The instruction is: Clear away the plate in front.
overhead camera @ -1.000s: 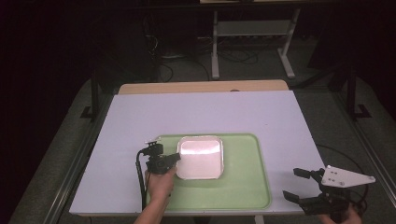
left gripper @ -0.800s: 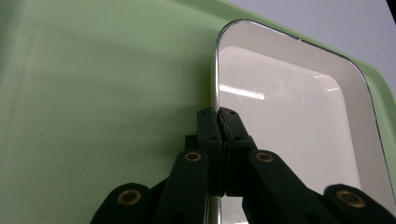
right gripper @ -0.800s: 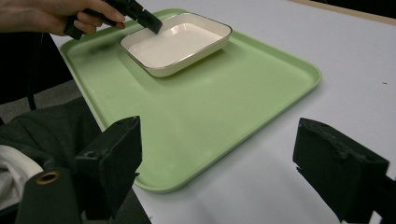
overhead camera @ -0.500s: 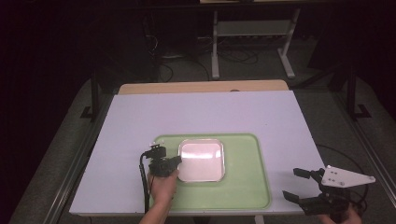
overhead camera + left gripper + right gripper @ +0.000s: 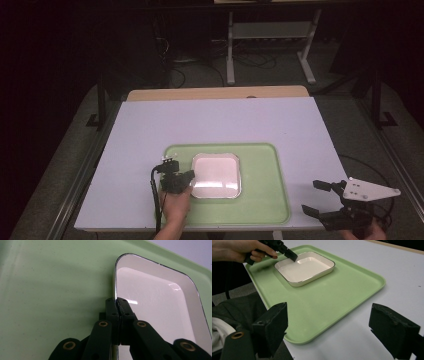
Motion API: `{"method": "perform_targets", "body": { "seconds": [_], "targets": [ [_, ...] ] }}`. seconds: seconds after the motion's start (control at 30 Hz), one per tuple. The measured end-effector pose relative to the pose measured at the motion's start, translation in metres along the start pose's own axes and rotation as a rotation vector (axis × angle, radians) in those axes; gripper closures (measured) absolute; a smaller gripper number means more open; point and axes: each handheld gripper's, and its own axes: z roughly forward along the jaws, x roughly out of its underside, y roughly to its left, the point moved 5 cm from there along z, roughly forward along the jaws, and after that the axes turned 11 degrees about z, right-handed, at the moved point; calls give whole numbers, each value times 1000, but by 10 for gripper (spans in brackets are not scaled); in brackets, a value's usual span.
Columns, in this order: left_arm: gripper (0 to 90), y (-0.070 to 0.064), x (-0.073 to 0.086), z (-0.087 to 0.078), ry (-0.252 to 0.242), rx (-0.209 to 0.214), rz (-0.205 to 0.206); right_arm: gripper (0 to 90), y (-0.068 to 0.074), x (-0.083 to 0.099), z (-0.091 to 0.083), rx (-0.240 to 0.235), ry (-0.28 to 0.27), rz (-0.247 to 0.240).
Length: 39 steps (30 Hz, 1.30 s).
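1. Where the left tool (image 5: 117,305) meets the white dish (image 5: 216,175), clamped shut on its nine o'clock rim.
2. Inside the green tray (image 5: 260,200), dish left of centre.
3. At four o'clock off the tabletop (image 5: 220,120), right tool (image 5: 320,197) gaping, holding nothing.

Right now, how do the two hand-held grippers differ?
The left hand-held gripper is shut on the rim of the white dish over the green tray; the right hand-held gripper is open, holding nothing. The left is above the tray, the right at the table's right near edge. Both have black jaws.
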Motion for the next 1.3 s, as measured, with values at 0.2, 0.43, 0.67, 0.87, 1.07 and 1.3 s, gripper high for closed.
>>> {"method": "perform_targets", "body": {
  "seconds": [0.2,0.43,0.67,0.87,1.07,1.3],
  "targets": [
    [884,-2,4,-2,-10,-10,-10,147,0,0,0,-1,2,-2],
    [880,-4,6,-3,-12,-11,5,147,0,0,0,1,2,-3],
    [861,-4,6,-2,-8,-9,24,147,0,0,0,2,2,-4],
    [781,-6,4,-5,-22,0,67,147,0,0,0,3,4,-3],
    [671,-5,1,-9,-37,6,118,146,0,0,0,5,5,-1],
    [542,-5,-3,-11,-39,40,174,147,-1,0,-1,8,2,2]
  ]
}}
